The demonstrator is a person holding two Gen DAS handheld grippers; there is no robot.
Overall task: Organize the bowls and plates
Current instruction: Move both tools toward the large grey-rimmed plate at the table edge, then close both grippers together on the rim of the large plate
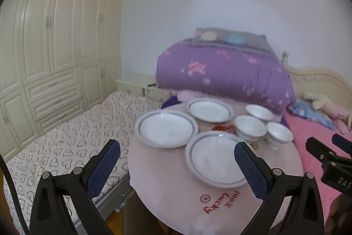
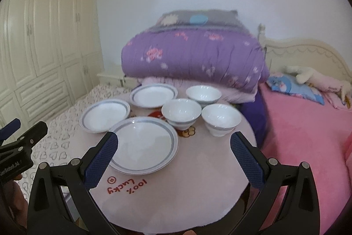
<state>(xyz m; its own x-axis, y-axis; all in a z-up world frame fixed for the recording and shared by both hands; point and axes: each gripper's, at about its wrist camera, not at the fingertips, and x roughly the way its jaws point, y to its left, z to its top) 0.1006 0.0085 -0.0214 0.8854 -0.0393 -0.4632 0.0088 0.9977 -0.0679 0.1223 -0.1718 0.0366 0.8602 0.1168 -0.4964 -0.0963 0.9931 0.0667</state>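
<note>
While nothing was yet gripped, both the left gripper [image 1: 177,154] and right gripper [image 2: 172,147] were held spread above the round table [image 2: 198,186]. Three plates [image 2: 144,144] lay separate, three bowls [image 2: 181,112] clustered beside. Stacking not started; nearest plate's rim likely needed first.

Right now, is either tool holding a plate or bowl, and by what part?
Nothing is held. The left tool and right tool are both open, hovering short of the nearest plate.
</note>
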